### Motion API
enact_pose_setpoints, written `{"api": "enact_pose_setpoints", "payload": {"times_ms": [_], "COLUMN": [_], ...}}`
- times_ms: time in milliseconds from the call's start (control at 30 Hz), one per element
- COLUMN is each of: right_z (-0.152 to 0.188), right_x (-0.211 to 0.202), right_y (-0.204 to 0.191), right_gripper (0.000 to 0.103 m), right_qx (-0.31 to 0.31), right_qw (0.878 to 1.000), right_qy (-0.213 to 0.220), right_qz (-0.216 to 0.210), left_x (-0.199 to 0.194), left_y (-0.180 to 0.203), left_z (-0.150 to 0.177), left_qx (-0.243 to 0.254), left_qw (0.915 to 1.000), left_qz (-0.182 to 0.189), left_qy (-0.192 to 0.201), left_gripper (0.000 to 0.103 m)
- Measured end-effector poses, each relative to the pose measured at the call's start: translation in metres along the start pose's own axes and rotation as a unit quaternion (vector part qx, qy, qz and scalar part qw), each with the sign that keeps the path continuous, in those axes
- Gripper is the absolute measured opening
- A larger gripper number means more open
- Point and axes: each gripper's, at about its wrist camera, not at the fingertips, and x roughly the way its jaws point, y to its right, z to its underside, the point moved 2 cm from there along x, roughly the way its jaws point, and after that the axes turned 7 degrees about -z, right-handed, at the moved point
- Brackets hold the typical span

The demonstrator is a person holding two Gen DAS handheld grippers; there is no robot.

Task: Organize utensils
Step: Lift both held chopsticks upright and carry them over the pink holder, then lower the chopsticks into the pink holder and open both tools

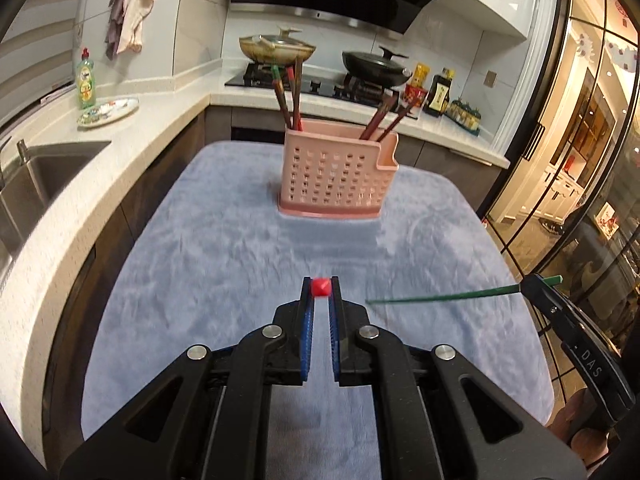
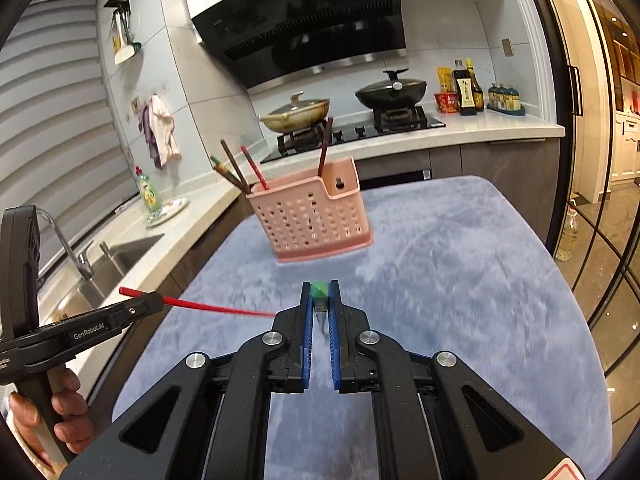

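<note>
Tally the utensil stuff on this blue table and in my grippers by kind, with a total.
Pink perforated plastic holder: 1
Thin red chopstick, clamped in the left gripper: 1
Thin green chopstick, clamped in the right gripper: 1
Dark brown chopsticks standing in the holder: 5, counted in the left wrist view
Total: 8

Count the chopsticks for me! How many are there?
6 that I can see: four stand in the pink holder, the left gripper holds a red chopstick, the right gripper holds a green chopstick. More may hide inside.
</note>
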Motion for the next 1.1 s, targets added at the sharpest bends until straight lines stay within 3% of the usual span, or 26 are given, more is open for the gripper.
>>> {"api": "enact_pose_setpoints", "payload": {"times_ms": [267, 600, 1100], "right_z": [-0.030, -0.095, -0.226], "right_x": [0.013, 0.029, 0.077], "right_y": [0.003, 0.005, 0.006], "right_gripper": [0.007, 0.007, 0.007], "right_qx": [0.010, 0.029, 0.052], "right_qw": [1.000, 0.997, 0.982], "right_qy": [0.017, 0.061, 0.172], "right_qz": [-0.007, -0.035, -0.050], "left_x": [0.007, 0.009, 0.009], "left_y": [0.000, 0.005, 0.010], "left_z": [-0.039, -0.102, -0.226], "left_qx": [-0.006, -0.001, -0.027], "left_qw": [0.9998, 0.9984, 0.9816], "left_qz": [0.003, 0.002, -0.019], "left_qy": [0.017, 0.057, 0.188], "left_gripper": [0.007, 0.007, 0.007]}}
